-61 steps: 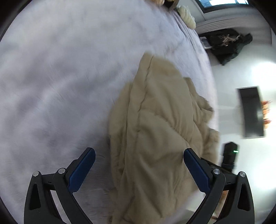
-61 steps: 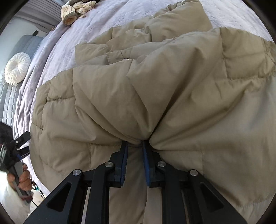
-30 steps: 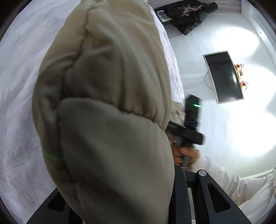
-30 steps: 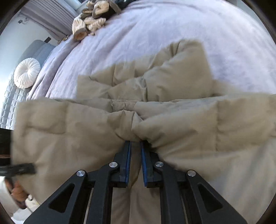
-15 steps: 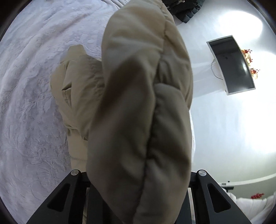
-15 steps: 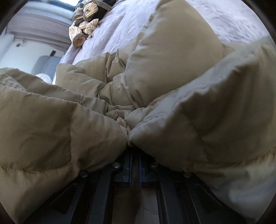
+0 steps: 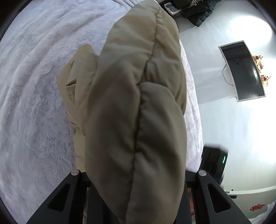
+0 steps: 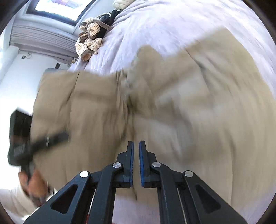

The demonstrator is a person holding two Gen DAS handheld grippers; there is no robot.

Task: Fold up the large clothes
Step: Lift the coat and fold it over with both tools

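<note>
A beige puffer jacket (image 7: pixel 134 103) fills the left wrist view, one thick quilted fold hanging up from the pale lilac bed cover (image 7: pixel 34 86). My left gripper (image 7: pixel 138 175) is shut on that fold, and the fabric hides its fingers. In the right wrist view the jacket (image 8: pixel 172 103) lies spread and blurred on the bed (image 8: pixel 172 22). My right gripper (image 8: pixel 136 146) hovers just short of it. Its jaws are opening, a narrow gap shows between the blue pads, and nothing is between them. A hand (image 8: pixel 34 182) holds the left gripper's dark body (image 8: pixel 22 137) at the jacket's left edge.
Striped cream clothes (image 8: pixel 89 41) and dark garments lie heaped at the bed's far end under a window (image 8: pixel 57 8). Right of the bed edge are white floor, a dark screen (image 7: pixel 241 72) and a dark clothes pile (image 7: pixel 193 10).
The right gripper has let go of the pinched jacket fold and pulled back, and the jacket now lies flatter. The left gripper, open two seconds ago, keeps its fold raised.
</note>
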